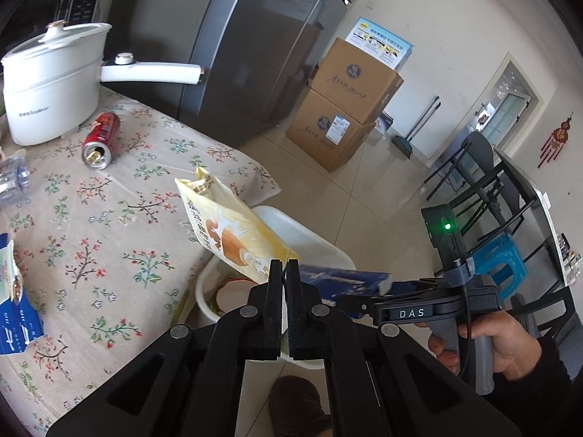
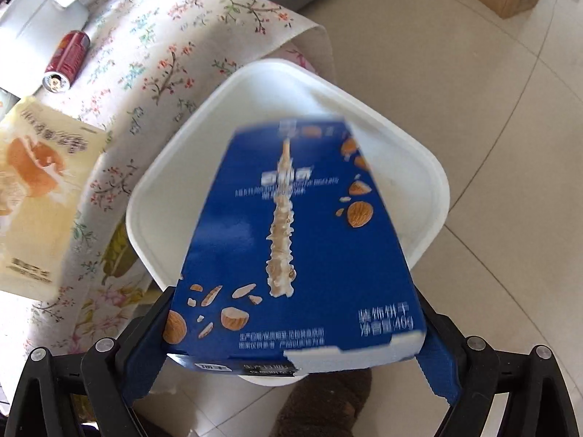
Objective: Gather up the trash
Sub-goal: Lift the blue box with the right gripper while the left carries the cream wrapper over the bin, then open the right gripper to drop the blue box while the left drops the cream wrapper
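My left gripper (image 1: pixel 284 267) is shut on the corner of a yellow snack bag (image 1: pixel 226 225) and holds it above the white trash bin (image 1: pixel 320 244) beside the table; the bag also shows in the right wrist view (image 2: pixel 40 189). My right gripper (image 2: pixel 295 327) has wide-spread jaws with a blue biscuit box (image 2: pixel 295 240) between them, over the bin (image 2: pixel 419 167). The box is blurred; I cannot tell if it is gripped. It also shows in the left wrist view (image 1: pixel 342 280). A red can (image 1: pixel 100 140) lies on the floral tablecloth (image 1: pixel 109 240).
A white electric pot (image 1: pixel 54 80) stands at the table's back. A blue-and-white carton (image 1: pixel 14 309) and a clear plastic item (image 1: pixel 14 178) lie at the table's left edge. Cardboard boxes (image 1: pixel 346 109), a fridge (image 1: pixel 226 43) and chairs (image 1: pixel 484 196) stand on the tiled floor.
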{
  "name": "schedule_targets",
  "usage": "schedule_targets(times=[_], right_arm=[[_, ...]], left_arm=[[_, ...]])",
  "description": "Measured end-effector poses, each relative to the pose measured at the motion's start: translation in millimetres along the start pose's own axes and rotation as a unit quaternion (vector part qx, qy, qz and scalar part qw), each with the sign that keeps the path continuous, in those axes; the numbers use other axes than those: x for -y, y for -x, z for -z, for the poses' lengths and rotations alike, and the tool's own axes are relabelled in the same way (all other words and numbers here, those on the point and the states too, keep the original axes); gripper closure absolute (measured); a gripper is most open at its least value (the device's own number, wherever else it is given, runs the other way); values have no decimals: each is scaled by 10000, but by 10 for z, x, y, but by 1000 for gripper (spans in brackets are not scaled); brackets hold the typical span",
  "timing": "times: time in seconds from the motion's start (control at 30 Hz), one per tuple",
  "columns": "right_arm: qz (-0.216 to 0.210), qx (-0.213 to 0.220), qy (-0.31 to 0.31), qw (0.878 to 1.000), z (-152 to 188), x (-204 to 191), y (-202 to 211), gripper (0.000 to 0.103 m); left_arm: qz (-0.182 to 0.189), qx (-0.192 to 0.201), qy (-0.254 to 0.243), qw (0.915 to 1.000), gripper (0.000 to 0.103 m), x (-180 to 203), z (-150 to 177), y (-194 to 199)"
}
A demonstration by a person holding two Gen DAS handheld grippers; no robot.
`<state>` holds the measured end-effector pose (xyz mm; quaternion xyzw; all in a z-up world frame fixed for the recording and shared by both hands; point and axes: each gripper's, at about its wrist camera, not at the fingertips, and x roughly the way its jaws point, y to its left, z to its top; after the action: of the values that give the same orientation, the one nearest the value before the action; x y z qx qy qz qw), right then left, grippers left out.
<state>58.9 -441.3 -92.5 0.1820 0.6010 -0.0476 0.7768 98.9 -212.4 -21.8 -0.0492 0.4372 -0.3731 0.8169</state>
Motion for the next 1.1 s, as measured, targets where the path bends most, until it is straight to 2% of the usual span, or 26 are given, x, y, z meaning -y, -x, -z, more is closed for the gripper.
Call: schedule_targets(times=[0.17,0.37,0.47,0.6,0.93,1.03,1.1], right_arm=[[14,119,73,9999,9,41,113,6],[226,191,36,9996,78,236,244,6],[217,222,-104,9995,100,342,296,6],[187,352,-226,9989,121,439,394,6],[263,421,-289,9983,120,520,416,6],[314,464,-238,9981,117,492,428,6],[305,501,-230,9980,111,477,443,6]], left_arm=[[-6,-267,-173,9995,102,100,68,-287],[-54,-524,-382,9979,102,188,166,-585],[92,-625,-371,9973,102,265,201,-635],[190,-576,-598,9964,102,395,212,-610],[-77,-680,-579,9960,101,167,258,-824],[-226,-832,-462,9952,93,71,256,-914],[-423,-932,-413,9939,74,14,249,-933]])
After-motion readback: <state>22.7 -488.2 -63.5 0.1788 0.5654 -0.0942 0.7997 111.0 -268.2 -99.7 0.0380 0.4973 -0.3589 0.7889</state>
